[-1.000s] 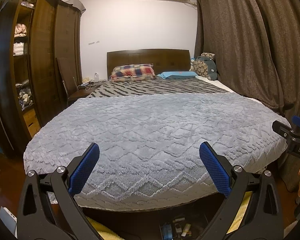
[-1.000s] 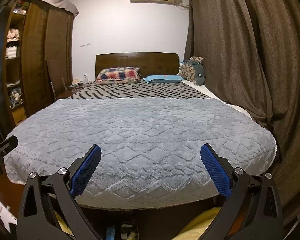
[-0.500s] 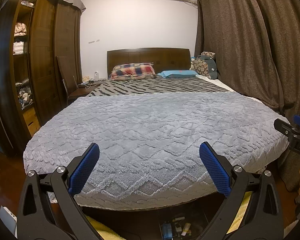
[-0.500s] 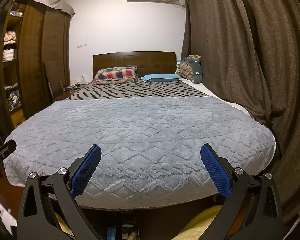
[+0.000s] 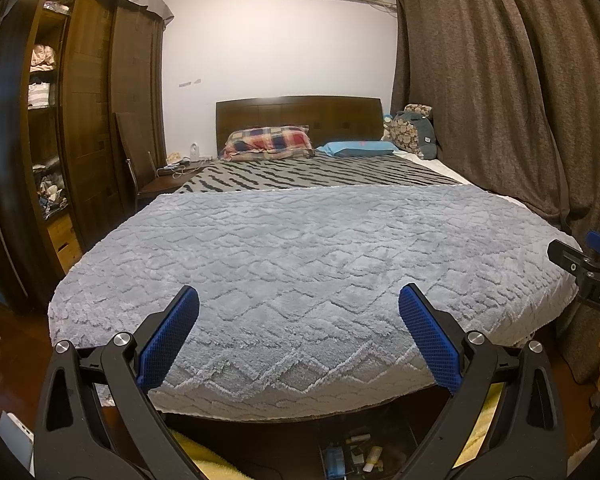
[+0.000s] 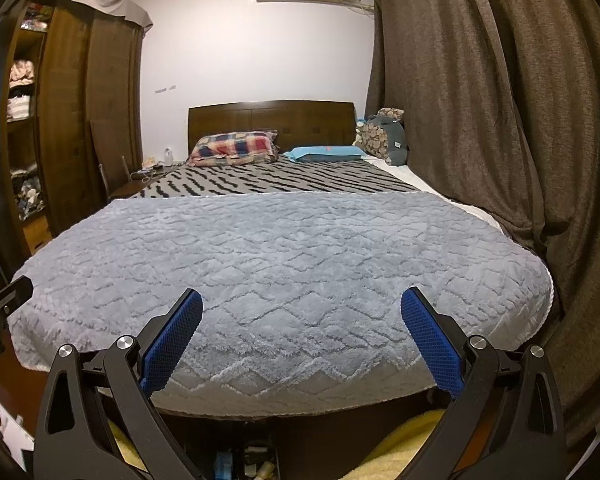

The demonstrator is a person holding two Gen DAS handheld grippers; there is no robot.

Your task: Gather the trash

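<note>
Risk: no trash located on grey blanket [image 5: 300, 264]; left tongs [image 5: 299, 320] and right tongs [image 6: 301, 320] held apart, empty. Clutter under bed [image 5: 352, 458] could be missed.

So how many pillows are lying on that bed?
2 by the headboard: a plaid pillow on the left, a blue pillow to its right. The cushion and plush toy in the corner may hide more.

A home bedroom: a bed [image 5: 300, 248] with pillows [image 5: 268, 142], a wooden wardrobe [image 5: 84, 120], heavy curtains [image 5: 500, 100].
</note>
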